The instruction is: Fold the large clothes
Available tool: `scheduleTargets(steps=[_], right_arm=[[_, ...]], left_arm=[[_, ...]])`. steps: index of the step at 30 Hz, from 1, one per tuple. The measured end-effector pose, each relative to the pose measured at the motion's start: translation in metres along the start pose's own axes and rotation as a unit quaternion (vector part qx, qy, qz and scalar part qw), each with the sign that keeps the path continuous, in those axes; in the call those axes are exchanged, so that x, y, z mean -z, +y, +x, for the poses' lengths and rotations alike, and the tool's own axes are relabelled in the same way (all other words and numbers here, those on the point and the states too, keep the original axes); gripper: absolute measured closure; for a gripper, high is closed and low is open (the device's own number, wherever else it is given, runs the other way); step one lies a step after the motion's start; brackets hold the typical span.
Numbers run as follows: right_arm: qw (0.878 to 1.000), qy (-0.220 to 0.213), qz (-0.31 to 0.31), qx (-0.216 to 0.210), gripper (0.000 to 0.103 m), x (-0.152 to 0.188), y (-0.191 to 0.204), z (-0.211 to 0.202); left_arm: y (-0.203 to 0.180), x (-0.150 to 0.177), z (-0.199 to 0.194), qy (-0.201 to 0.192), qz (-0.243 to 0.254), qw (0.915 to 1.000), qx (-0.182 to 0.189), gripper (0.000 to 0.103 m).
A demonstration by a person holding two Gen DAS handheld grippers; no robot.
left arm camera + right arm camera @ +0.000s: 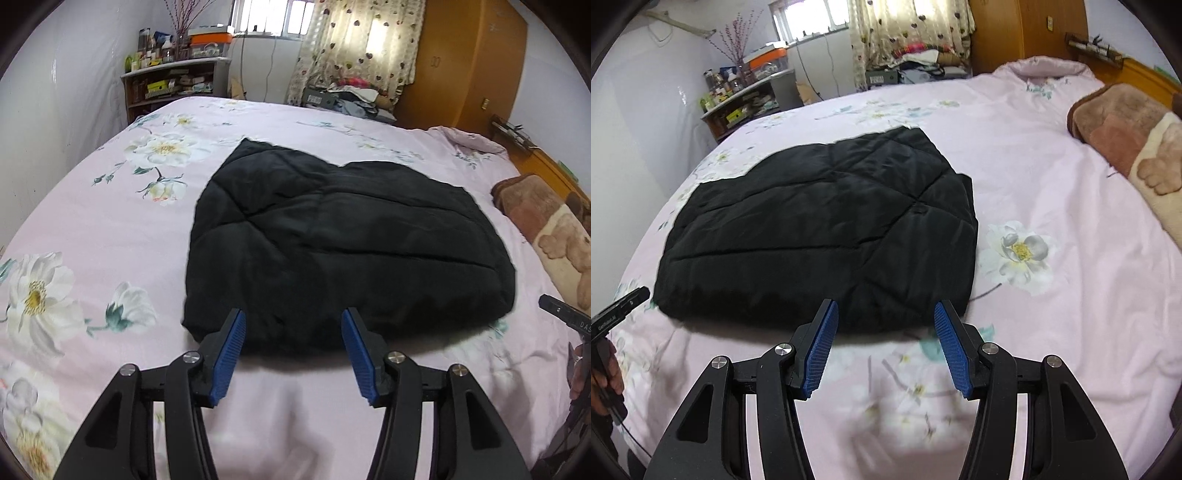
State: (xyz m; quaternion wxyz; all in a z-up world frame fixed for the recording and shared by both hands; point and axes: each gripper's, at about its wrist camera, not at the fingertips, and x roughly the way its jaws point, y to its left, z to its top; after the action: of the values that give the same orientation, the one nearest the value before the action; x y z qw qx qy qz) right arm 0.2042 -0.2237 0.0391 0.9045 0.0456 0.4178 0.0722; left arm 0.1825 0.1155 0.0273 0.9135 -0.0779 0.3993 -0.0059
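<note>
A black quilted garment (pixel 332 243) lies folded into a thick flat rectangle on the pink floral bed sheet (pixel 110 236). It also shows in the right wrist view (pixel 827 229). My left gripper (pixel 293 317) is open and empty, just above the garment's near edge toward its left end. My right gripper (pixel 886 310) is open and empty, just above the near edge toward the right corner. The tip of the right gripper shows at the left wrist view's right edge (pixel 565 314). The left gripper's tip shows at the right wrist view's left edge (pixel 624 306).
A brown and cream blanket (pixel 1130 136) lies on the right side of the bed. A cluttered shelf (pixel 173 81), a pile of clothes (pixel 354 96) and a wooden wardrobe (pixel 465 62) stand beyond the bed's far edge.
</note>
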Motion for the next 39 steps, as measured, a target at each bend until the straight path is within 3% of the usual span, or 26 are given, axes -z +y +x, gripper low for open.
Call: scheduleTargets(steps=[8, 23, 31, 39], right_arm=[[0.999, -0.034, -0.011, 0.001, 0.048, 0.039, 0.042, -0.069], [0.996, -0.068, -0.062, 0.006, 0.048, 0.143, 0.115, -0.187], [0.993, -0.078, -0.085, 0.002, 0.048, 0.178, 0.134, -0.216], [0.991, -0.089, -0.100, 0.011, 0.048, 0.186, 0.140, -0.225]], left_arm=[[-0.040, 0.033, -0.067, -0.021, 0.010, 0.9995, 0.020, 0.040], [-0.076, 0.117, -0.185, -0.035, 0.031, 0.9988, 0.015, 0.038], [-0.094, 0.158, -0.218, -0.029, 0.057, 0.9978, 0.016, 0.031], [-0.095, 0.166, -0.221, -0.023, 0.045, 0.9985, 0.021, 0.031]])
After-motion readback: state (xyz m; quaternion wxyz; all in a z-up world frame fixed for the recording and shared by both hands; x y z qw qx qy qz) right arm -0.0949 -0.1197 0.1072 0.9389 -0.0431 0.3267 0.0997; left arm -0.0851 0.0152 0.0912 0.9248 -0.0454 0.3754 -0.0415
